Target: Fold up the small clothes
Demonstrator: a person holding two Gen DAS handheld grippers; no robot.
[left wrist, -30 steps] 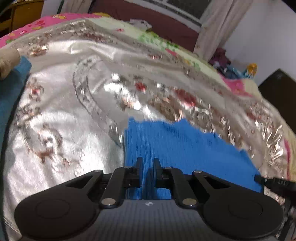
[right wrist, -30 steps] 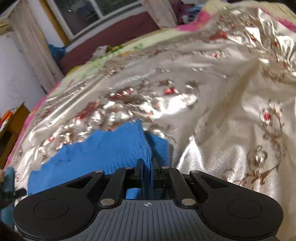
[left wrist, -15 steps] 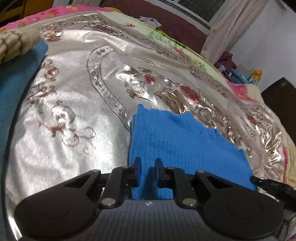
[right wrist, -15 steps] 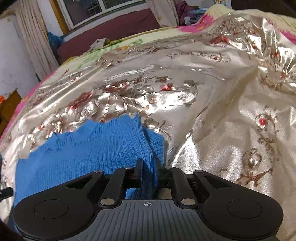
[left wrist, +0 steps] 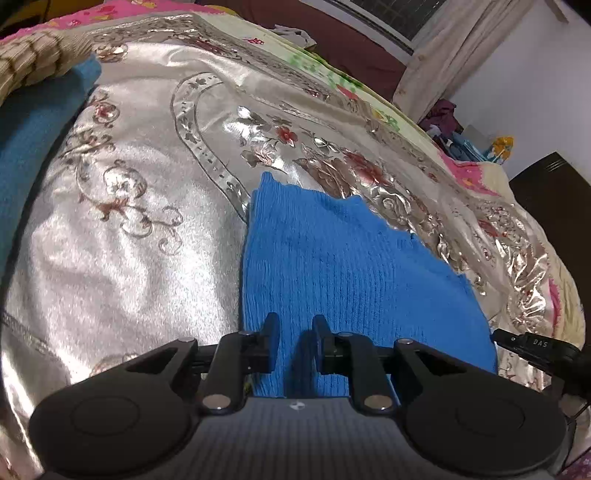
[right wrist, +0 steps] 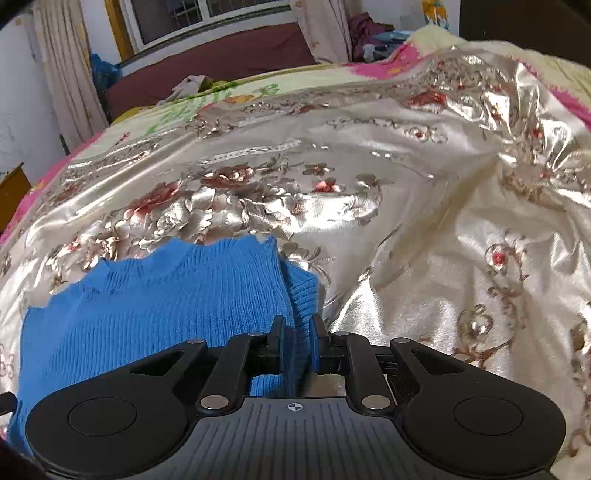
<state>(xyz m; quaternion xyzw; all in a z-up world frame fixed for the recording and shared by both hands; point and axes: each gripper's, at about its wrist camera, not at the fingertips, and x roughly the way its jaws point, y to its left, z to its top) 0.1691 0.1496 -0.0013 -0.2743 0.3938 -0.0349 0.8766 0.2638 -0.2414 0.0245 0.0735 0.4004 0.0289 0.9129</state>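
**Blue knit top lies folded as both grippers let go**

Blue knit top [left wrist: 343, 266] fills the ground straight ahead of the left gripper [left wrist: 294, 334] in the left wrist view, its near edge running in between the fingers. The jaws have just been opening and stand a little apart, with the knit lying in the gap; the pads seem clear of it, which reads as a release after laying the fold down. The cloth lies flat with a straight edge on the gripper's left, so this fold looks done. To the far right, the tip of the right gripper [left wrist: 532, 345] pokes in beside the garment's other corner.

In the right wrist view the top [right wrist: 155, 302] spreads ahead and to the left of the right gripper [right wrist: 297, 332]. A doubled, ribbed edge sits between its fingers; these jaws too have just been opening and no longer pinch it.

Under the garment lies a shiny silver bedspread [right wrist: 406, 206] with raised flowers, rumpled to the right. Beyond it are a flowered sheet [right wrist: 229, 92], a curtain [right wrist: 70, 74] and a window [right wrist: 192, 14]. A teal cloth [left wrist: 33, 125] lies far left of the left gripper.
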